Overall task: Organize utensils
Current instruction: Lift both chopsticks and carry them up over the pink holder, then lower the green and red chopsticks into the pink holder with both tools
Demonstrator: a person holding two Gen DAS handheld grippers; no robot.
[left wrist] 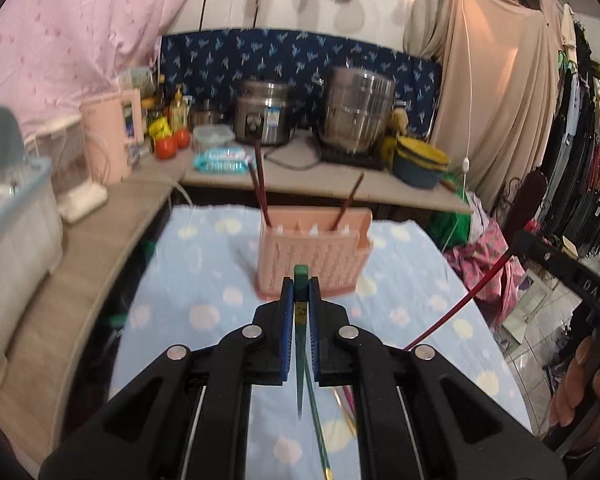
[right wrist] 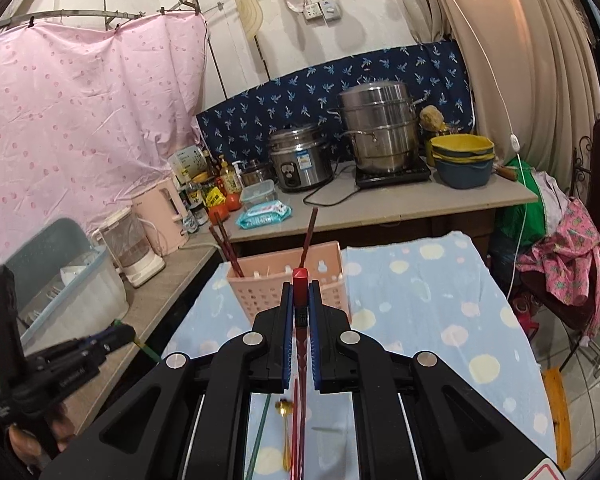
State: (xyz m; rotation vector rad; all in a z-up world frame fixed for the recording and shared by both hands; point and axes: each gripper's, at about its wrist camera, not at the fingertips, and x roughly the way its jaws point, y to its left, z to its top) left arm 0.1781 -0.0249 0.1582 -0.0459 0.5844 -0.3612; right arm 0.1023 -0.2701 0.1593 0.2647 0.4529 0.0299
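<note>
Chopsticks are what both hands carry. On the left, the left hand-held gripper (left wrist: 301,304) is pinched on a green chopstick (left wrist: 301,280), its end poking out past the blue pads toward the far side. Ahead, at the far end of the surface (left wrist: 204,280) with its blue spotted cloth, stands a pink utensil basket (left wrist: 312,256) with dark red chopsticks (left wrist: 260,176) leaning inside, two at its left end and one toward its right. On the right, the right hand-held gripper (right wrist: 300,308) is pinched on a red chopstick (right wrist: 301,280). Beneath it, near on the cloth, lie a gold spoon (right wrist: 284,432) and more chopsticks.
</note>
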